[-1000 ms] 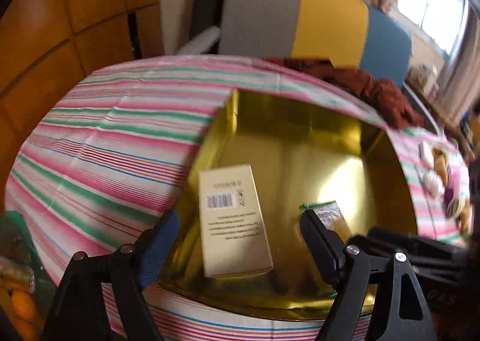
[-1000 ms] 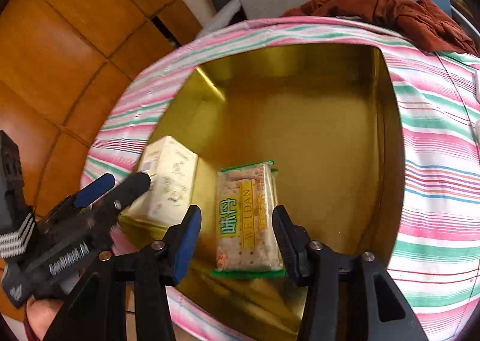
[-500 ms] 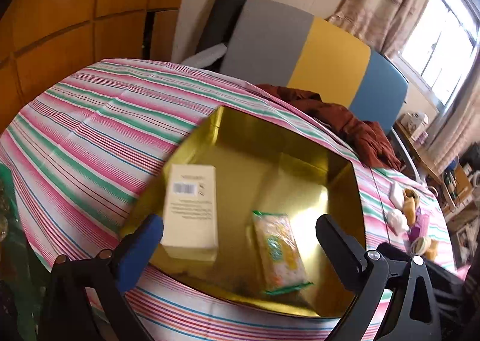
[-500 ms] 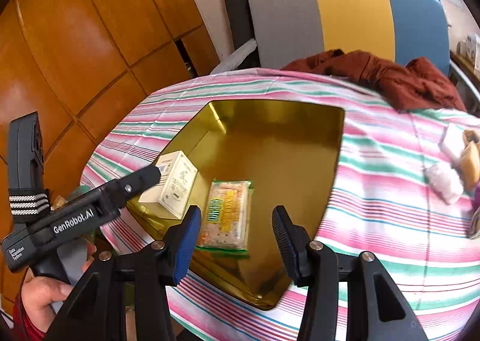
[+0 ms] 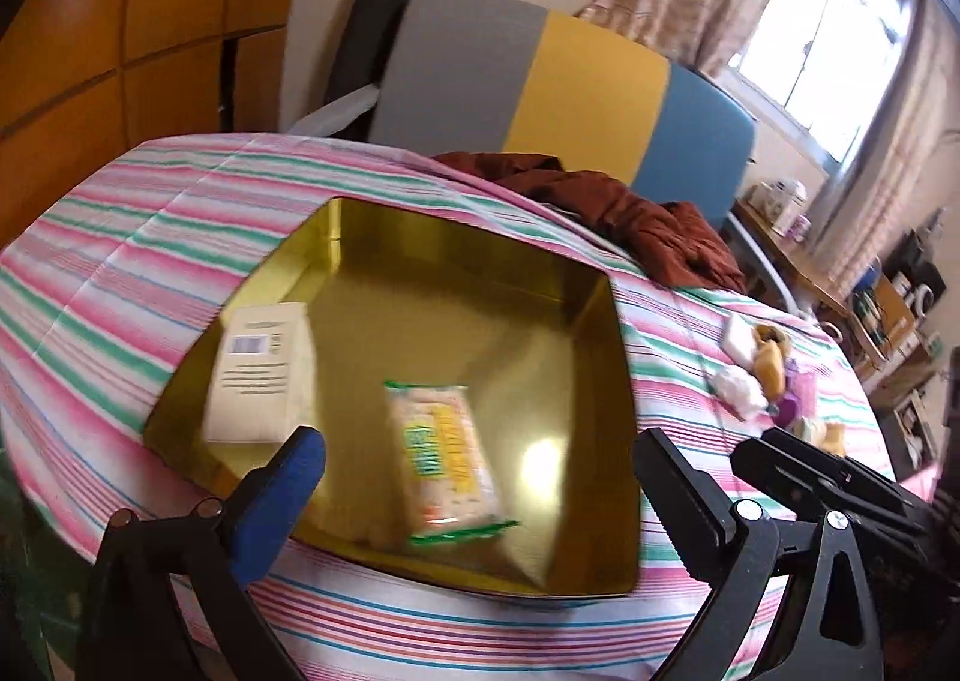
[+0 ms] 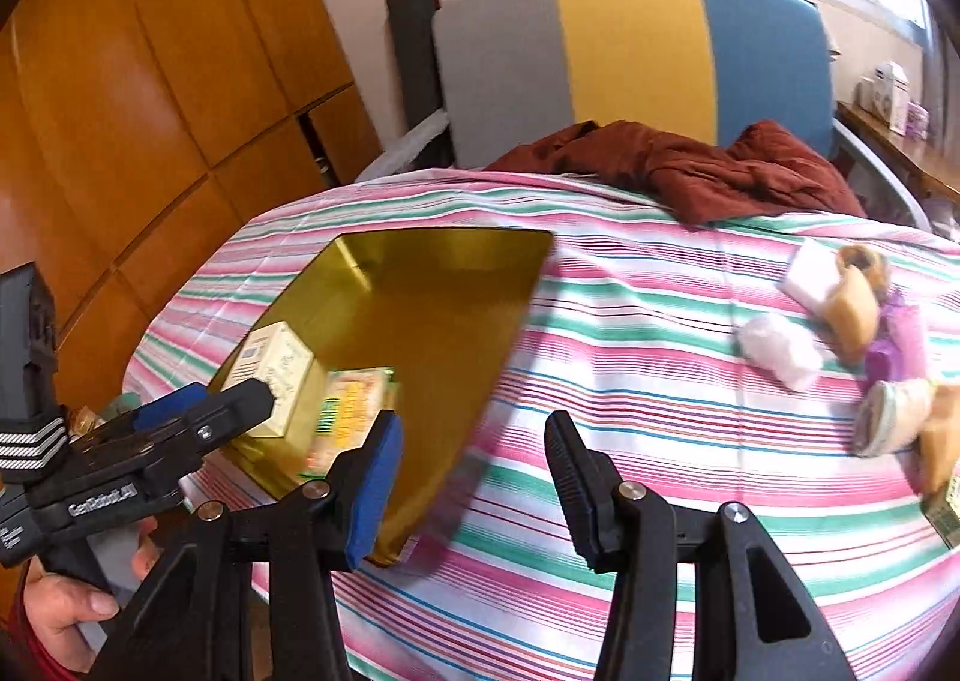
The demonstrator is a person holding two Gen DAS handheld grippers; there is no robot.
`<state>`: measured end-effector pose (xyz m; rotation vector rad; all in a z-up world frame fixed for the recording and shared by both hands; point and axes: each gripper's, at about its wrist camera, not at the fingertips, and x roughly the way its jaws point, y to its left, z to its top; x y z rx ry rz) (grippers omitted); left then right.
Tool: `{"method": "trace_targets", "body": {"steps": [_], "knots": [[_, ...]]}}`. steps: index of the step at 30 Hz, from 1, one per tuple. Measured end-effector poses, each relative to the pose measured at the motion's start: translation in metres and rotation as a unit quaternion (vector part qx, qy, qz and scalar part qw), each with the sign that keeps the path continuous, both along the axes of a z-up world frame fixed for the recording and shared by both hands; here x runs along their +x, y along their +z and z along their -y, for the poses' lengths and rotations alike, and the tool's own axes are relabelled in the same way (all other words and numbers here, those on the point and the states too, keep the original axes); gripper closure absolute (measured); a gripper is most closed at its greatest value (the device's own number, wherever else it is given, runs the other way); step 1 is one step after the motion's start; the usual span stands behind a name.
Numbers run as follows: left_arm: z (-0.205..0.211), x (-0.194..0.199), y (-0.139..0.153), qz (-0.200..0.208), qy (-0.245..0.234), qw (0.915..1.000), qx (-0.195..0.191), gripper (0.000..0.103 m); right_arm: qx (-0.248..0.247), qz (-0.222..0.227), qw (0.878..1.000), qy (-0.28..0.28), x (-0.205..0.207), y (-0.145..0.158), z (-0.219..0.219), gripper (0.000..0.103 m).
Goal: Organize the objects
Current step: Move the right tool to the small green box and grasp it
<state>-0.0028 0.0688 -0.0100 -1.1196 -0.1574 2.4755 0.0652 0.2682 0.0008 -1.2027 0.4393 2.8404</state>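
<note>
Both tools empty, left tool [image 5: 474, 477] spread wide, right tool [image 6: 474, 468] part-open; next likely right-frame small wrapped snacks [image 6: 780, 348] on striped desk [image 6: 630, 381]: probably light, crushable, pinch mid-body.

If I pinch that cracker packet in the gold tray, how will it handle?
The cracker packet lies flat in the gold tray, so it probably won't roll. Its glossy wrapper looks slippery and the crackers inside likely snap under a hard squeeze. It seems light for its size and may slide on the shiny metal if nudged.
</note>
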Motion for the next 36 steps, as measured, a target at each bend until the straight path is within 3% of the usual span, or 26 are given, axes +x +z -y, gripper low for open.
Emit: {"method": "trace_targets", "body": {"steps": [10, 20, 25, 27, 32, 36], "knots": [[-0.058, 0.031, 0.003, -0.001, -0.082, 0.9966, -0.004, 0.000, 0.019, 0.015, 0.998, -0.064, 0.045, -0.015, -0.068, 0.051], [-0.120, 0.070, -0.005, 0.010, -0.175, 0.9844, -0.010, 0.000, 0.037, 0.051, 0.982, -0.177, 0.114, -0.035, -0.189, 0.051], [-0.143, 0.083, -0.011, 0.023, -0.201, 0.9792, -0.019, 0.000, 0.065, 0.075, 0.973, -0.209, 0.128, -0.039, -0.254, 0.047], [-0.149, 0.088, -0.013, 0.025, -0.210, 0.9771, -0.023, 0.000, 0.064, 0.081, 0.974, -0.201, 0.132, -0.042, -0.277, 0.039], [-0.156, 0.091, -0.019, 0.034, -0.213, 0.9761, -0.031, 0.000, 0.024, 0.102, 0.975, -0.198, 0.138, -0.058, -0.316, 0.039], [-0.160, 0.091, -0.021, 0.039, -0.212, 0.9757, -0.038, 0.000, 0.002, 0.123, 0.975, -0.182, 0.143, -0.073, -0.322, 0.039]]}}
